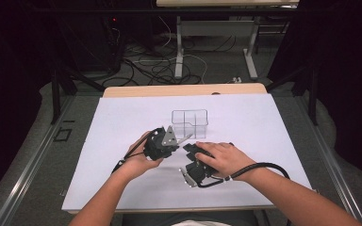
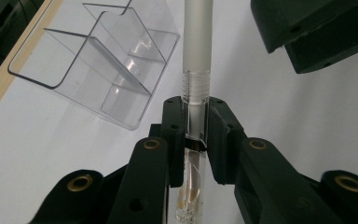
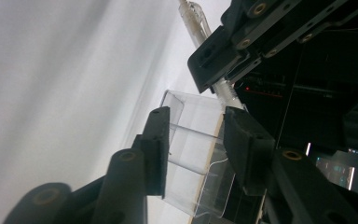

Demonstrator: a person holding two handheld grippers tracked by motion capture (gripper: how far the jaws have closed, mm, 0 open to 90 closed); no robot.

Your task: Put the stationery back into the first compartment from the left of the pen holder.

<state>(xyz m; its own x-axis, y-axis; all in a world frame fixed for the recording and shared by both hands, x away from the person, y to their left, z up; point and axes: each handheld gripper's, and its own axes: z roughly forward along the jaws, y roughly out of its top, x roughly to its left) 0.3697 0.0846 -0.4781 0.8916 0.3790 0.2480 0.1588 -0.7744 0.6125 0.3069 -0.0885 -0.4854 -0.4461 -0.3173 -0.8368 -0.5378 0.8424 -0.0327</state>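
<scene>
Left gripper view: pen (image 2: 196, 70) between jaws

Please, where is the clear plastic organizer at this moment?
In the high view the clear organizer stands on the white sheet near the table's middle, just beyond the left gripper.

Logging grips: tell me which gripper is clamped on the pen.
The left gripper: its jaws pinch the clear pen. The right gripper gapes open, holding nothing.

We lose pen (image 2: 196, 56) top past frame edge; right claw (image 1: 194, 151) tips hidden under hand (image 1: 221, 157).
</scene>
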